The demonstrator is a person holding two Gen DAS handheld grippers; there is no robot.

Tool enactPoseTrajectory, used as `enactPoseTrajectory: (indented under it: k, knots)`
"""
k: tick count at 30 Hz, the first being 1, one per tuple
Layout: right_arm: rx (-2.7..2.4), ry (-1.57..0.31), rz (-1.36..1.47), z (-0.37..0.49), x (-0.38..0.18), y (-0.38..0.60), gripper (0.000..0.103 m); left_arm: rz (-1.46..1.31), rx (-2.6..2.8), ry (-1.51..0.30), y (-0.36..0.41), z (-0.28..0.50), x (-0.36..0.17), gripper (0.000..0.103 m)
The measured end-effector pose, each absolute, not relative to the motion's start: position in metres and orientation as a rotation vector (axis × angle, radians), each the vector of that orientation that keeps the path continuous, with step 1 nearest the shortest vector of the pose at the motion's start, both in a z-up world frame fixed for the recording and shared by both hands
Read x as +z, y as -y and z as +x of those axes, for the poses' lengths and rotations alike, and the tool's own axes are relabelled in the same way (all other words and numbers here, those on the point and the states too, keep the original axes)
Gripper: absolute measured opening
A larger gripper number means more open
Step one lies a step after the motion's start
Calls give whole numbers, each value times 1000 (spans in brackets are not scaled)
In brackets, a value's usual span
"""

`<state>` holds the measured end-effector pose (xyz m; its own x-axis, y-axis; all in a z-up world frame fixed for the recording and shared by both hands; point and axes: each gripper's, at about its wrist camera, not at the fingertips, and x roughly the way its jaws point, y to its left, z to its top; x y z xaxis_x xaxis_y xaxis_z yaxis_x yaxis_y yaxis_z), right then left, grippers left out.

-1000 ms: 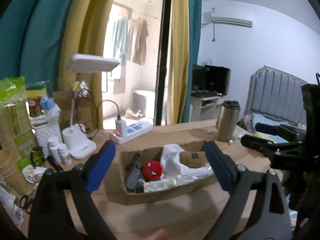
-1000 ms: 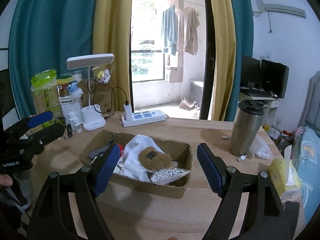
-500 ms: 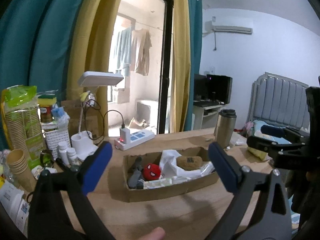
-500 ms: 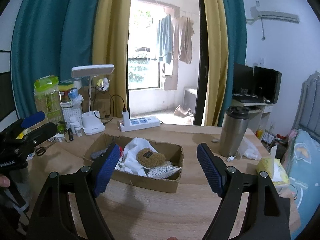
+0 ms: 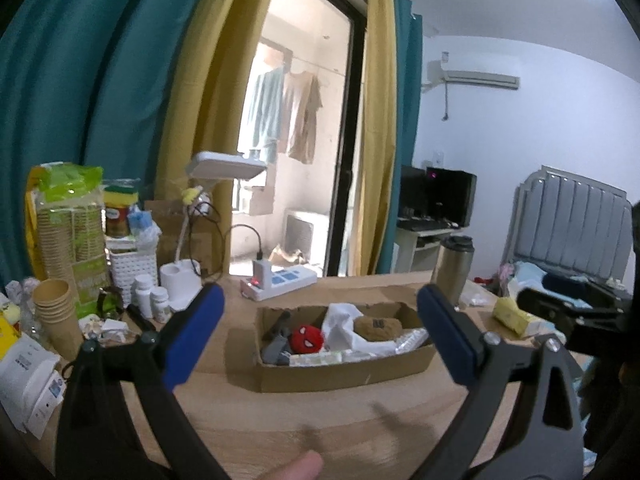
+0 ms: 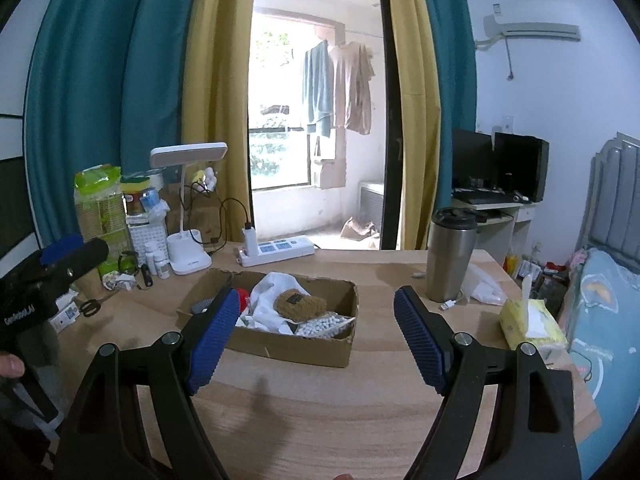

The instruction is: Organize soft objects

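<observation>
A shallow cardboard box [image 5: 344, 372] [image 6: 296, 346] sits on the wooden table. Inside lie a red spider-face plush ball [image 5: 306, 339], a white cloth [image 5: 340, 322] [image 6: 276, 296], a brown fuzzy pad [image 5: 377, 327] [image 6: 299, 303], a bag of white beads [image 6: 324, 325] and grey items [image 5: 276, 346]. My left gripper [image 5: 320, 338] is open and empty, held back from the box. The right gripper [image 6: 316, 332] is open too, nothing between its blue pads [image 6: 210, 342], also short of the box.
A steel tumbler [image 6: 450, 254] and yellow tissue pack [image 6: 528, 322] stand to the right. A desk lamp [image 6: 188, 220], power strip [image 6: 276, 250], bottles, paper cups [image 5: 54, 318] and scissors [image 6: 90, 307] crowd the left. A bed lies beyond the table's right edge.
Both grippers have drawn back from the box, which looks smaller and farther now. More bare table shows in front of it. Both stay open and empty.
</observation>
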<state>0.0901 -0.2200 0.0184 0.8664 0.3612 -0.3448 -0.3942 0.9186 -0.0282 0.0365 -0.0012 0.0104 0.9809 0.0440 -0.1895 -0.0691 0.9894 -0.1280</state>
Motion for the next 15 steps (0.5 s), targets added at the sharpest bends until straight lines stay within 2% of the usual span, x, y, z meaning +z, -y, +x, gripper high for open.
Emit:
enactPoseTrajectory:
  k: [15]
  knots:
    - [377, -359, -97, 98, 9, 219, 82, -114, 64, -207, 7, 42, 6, 98]
